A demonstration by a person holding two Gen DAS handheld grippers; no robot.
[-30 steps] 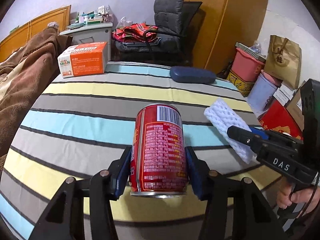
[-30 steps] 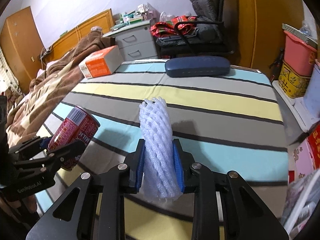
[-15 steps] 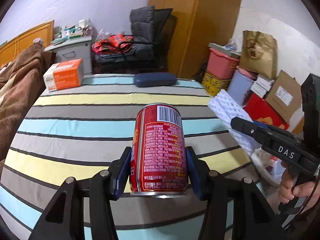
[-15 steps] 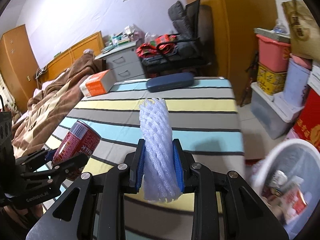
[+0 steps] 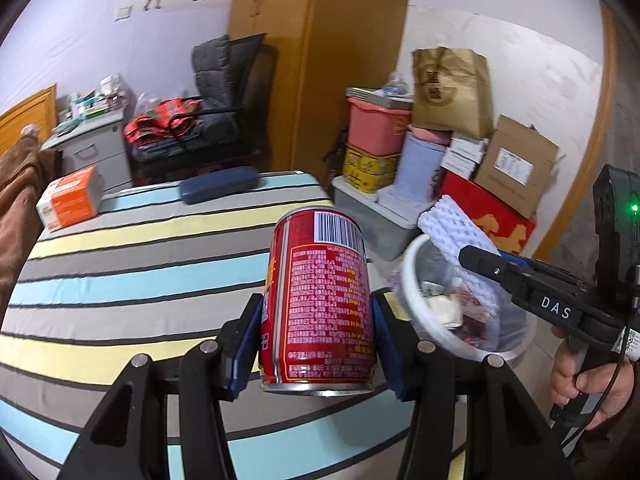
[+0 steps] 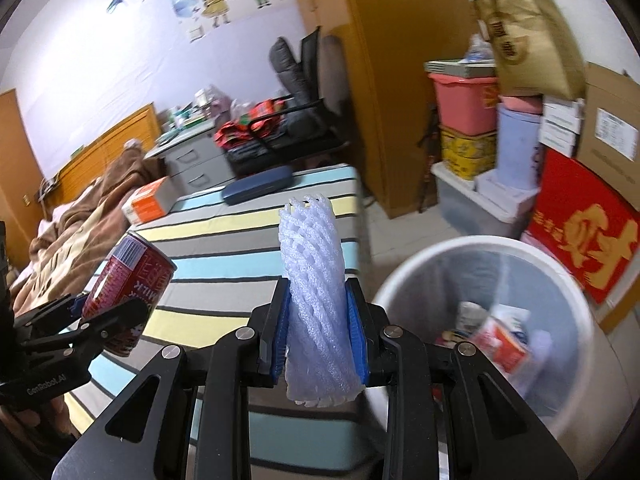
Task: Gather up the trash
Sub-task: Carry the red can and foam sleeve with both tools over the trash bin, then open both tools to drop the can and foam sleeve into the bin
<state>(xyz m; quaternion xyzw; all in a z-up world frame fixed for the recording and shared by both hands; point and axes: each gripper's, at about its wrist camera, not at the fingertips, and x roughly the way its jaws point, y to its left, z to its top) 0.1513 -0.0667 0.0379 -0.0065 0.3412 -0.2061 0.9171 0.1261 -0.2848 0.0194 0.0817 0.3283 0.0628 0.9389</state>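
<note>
Can (image 5: 320, 300), red, upright in left gripper (image 5: 318, 332), pads clamped on lower sides, over striped bed (image 5: 120, 272) edge. Likely empty: light, stiff but dentable, slick metal; mid-wall squeeze suits. Foam net (image 6: 316, 300) pinched in right gripper (image 6: 318, 336), jaws pressed nearly together. Soft, springy, very light; may cling on release. White bin (image 6: 416, 276) just beside, below right, trash already inside.

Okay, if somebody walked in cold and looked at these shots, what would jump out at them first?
A red can clamped upright in the left tongs, over the striped bed cover. Beside it, the right tongs pinch a white foam net sleeve, next to a white trash bin already holding rubbish.
</note>
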